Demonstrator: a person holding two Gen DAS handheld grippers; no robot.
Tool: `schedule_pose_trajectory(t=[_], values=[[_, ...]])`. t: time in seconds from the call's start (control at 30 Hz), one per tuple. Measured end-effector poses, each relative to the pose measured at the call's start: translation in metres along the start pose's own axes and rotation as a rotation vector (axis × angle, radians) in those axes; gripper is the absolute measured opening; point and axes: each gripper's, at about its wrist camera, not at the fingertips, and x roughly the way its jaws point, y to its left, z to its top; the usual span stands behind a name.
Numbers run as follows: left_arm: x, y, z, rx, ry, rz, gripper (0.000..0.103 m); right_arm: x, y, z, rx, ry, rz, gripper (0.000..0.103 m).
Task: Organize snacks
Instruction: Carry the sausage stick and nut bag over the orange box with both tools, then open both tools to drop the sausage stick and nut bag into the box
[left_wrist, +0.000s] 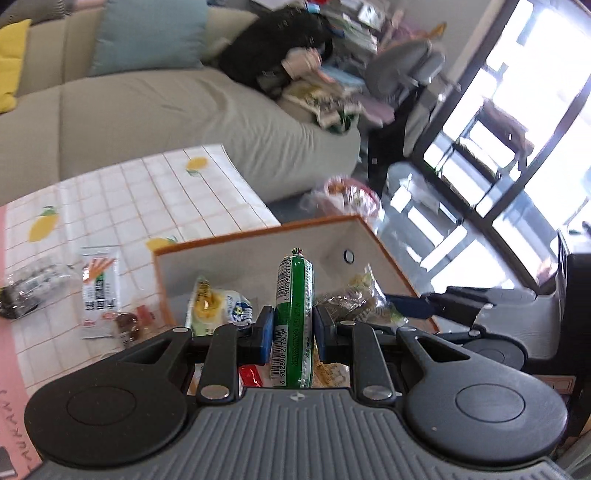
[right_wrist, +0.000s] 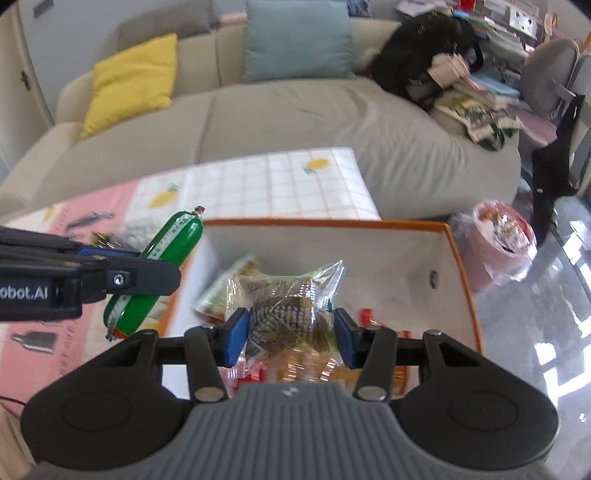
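My left gripper (left_wrist: 293, 330) is shut on a green sausage stick (left_wrist: 293, 314) and holds it upright over the near left part of the orange-rimmed white box (left_wrist: 258, 236). In the right wrist view the sausage (right_wrist: 162, 273) hangs by the box's left wall (right_wrist: 458, 258). My right gripper (right_wrist: 290, 332) is over the box with its jaws apart around a clear bag of brown snacks (right_wrist: 288, 306); the bag looks loose between the pads. Several snack packets (left_wrist: 218, 306) lie inside the box.
Loose snack packets (left_wrist: 99, 288) and a dark bag (left_wrist: 26, 288) lie on the lemon-print tablecloth (left_wrist: 166, 192) left of the box. A beige sofa (right_wrist: 277, 122) stands behind. A pink bag of rubbish (right_wrist: 502, 243) sits on the floor to the right.
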Motion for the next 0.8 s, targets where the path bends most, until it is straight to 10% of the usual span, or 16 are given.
schedule_pose_trajectory(t=[0.8], values=[[0.131, 0.031, 0.009, -0.065, 0.308, 0.075, 0.025, 0.122, -0.020, 0.011, -0.223, 0.208, -0.114, 0.048]])
